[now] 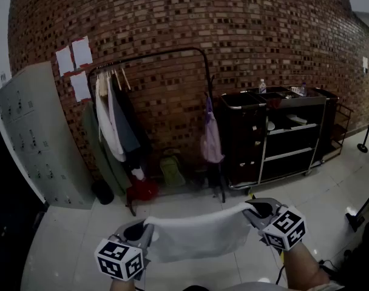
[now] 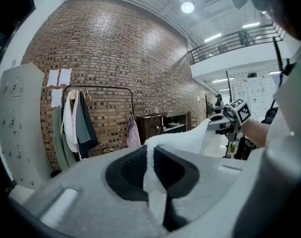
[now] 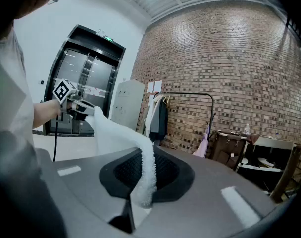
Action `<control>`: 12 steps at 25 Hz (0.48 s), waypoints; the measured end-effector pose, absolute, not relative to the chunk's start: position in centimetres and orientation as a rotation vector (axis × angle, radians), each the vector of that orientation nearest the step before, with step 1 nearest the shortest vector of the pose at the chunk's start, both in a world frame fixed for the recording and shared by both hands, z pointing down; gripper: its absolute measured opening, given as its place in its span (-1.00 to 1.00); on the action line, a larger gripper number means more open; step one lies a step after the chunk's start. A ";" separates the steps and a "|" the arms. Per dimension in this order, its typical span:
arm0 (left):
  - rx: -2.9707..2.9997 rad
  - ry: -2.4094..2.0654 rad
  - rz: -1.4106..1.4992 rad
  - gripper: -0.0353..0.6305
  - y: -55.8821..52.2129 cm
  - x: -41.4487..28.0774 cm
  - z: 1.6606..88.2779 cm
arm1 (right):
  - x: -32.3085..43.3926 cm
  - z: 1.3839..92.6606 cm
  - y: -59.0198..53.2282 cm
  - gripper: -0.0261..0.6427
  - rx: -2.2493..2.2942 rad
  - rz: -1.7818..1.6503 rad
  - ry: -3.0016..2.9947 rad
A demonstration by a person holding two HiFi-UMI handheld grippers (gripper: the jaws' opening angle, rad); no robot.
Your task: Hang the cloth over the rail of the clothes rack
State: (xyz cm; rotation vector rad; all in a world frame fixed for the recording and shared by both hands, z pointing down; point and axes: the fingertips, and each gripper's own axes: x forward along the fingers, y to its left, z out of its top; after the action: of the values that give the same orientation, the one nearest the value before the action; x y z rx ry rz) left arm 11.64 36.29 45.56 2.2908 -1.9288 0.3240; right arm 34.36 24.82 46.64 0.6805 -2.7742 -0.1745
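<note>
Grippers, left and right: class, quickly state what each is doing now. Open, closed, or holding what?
Left gripper: closed, holding one end of the white cloth.
Right gripper: closed, holding the other end of the white cloth.

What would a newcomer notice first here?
A white cloth hangs stretched between the left tool and the right tool, each clamped on one end, low in the head view. Beyond it, against the brick wall, stands a black clothes rack with garments bunched at its left end.

Clothes rack [image 1: 154, 56] partly behind garments [image 1: 119, 129]
</note>
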 end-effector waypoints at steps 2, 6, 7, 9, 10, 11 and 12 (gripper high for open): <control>2.291 -1.934 0.330 -0.83 35.8 10.9 45.6 | 33.5 46.9 24.4 -0.83 0.672 -0.179 -2.775; 2.292 -1.946 0.325 -0.83 34.2 9.1 45.5 | 31.6 47.0 22.7 -0.83 0.654 -0.192 -2.778; 2.293 -1.950 0.322 -0.83 33.5 8.5 45.4 | 31.0 46.9 22.1 -0.83 0.652 -0.196 -2.782; 2.294 -1.959 0.318 -0.83 31.9 7.2 45.2 | 29.7 46.8 20.3 -0.83 0.649 -0.202 -2.786; 2.296 -1.961 0.317 -0.83 30.9 6.4 45.2 | 28.9 46.9 19.3 -0.83 0.648 -0.202 -2.786; 2.297 -1.961 0.316 -0.83 29.7 5.5 45.3 | 28.0 47.0 18.1 -0.83 0.649 -0.202 -2.786; 2.300 -1.958 0.316 -0.83 28.4 4.5 45.5 | 27.0 47.2 16.9 -0.83 0.651 -0.200 -2.786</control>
State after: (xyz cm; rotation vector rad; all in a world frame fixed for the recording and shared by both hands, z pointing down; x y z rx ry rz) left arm 4.53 28.44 45.51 2.2997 -1.9582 0.3158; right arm 27.04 16.90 47.22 0.6508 -2.7861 -0.2000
